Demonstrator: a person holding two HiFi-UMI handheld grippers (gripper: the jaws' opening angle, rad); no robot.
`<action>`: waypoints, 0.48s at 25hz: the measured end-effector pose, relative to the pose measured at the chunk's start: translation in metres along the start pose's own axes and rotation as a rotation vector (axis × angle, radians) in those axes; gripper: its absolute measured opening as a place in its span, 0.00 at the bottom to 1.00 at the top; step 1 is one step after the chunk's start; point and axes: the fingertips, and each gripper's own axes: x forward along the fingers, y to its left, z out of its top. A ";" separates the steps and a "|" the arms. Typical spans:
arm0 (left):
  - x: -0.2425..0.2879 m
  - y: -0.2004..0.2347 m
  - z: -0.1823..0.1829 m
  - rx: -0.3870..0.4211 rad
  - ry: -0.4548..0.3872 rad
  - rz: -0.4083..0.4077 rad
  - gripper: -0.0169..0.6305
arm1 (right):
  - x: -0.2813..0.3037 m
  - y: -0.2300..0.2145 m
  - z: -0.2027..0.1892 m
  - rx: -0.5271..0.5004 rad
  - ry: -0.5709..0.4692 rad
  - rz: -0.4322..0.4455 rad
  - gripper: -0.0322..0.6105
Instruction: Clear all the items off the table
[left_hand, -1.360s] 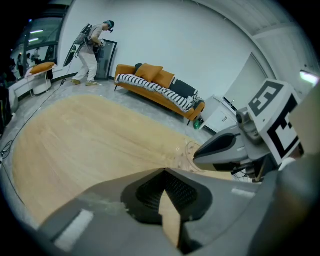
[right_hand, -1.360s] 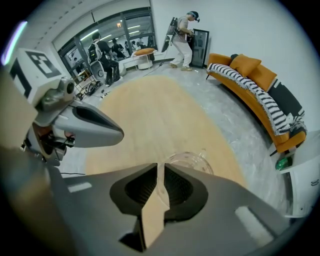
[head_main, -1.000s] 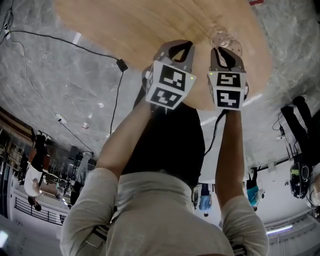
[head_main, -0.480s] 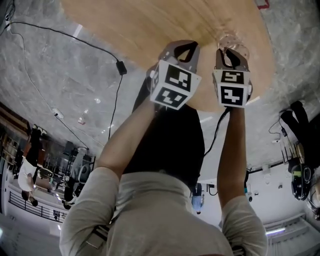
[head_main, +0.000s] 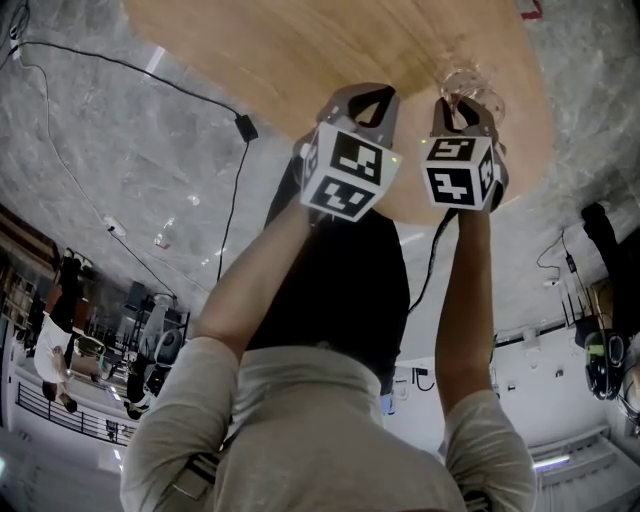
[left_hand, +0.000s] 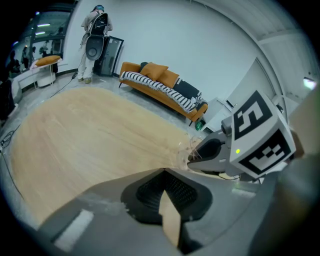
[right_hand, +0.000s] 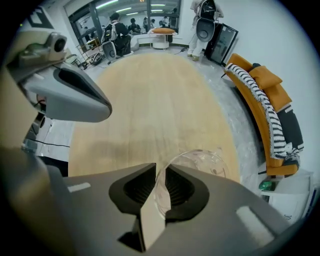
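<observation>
A clear glass cup (head_main: 463, 79) sits at the near right part of the oval wooden table (head_main: 300, 50). My right gripper (head_main: 464, 104) is shut on its rim; in the right gripper view the thin glass wall (right_hand: 161, 187) runs between the two closed jaws of my right gripper (right_hand: 160, 172), and the cup's round mouth (right_hand: 200, 161) shows beyond them. My left gripper (head_main: 358, 98) hangs beside it to the left, over the table's near edge. Its jaws (left_hand: 164, 172) are shut with nothing between them. From the left gripper view the cup (left_hand: 185, 152) appears at the tips of my right gripper (left_hand: 196, 156).
The tabletop (right_hand: 155, 95) holds nothing else in view. An orange sofa (right_hand: 267, 100) with a striped blanket stands past the table's right side. A black cable (head_main: 232, 200) crosses the grey marble floor on the left. People and desks are far off.
Both grippers drifted a little to the right over the table's near edge. The right one stays shut on the cup and its marker cube has tilted slightly.
</observation>
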 end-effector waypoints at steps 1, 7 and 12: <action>0.000 0.000 0.000 0.000 0.001 0.002 0.06 | 0.001 0.000 0.000 -0.013 0.005 -0.001 0.15; 0.002 0.000 -0.010 -0.011 0.007 0.009 0.06 | 0.004 0.001 -0.007 -0.060 0.024 -0.014 0.15; 0.004 -0.001 -0.014 -0.011 0.014 0.007 0.06 | 0.008 0.002 -0.004 -0.099 0.028 -0.025 0.16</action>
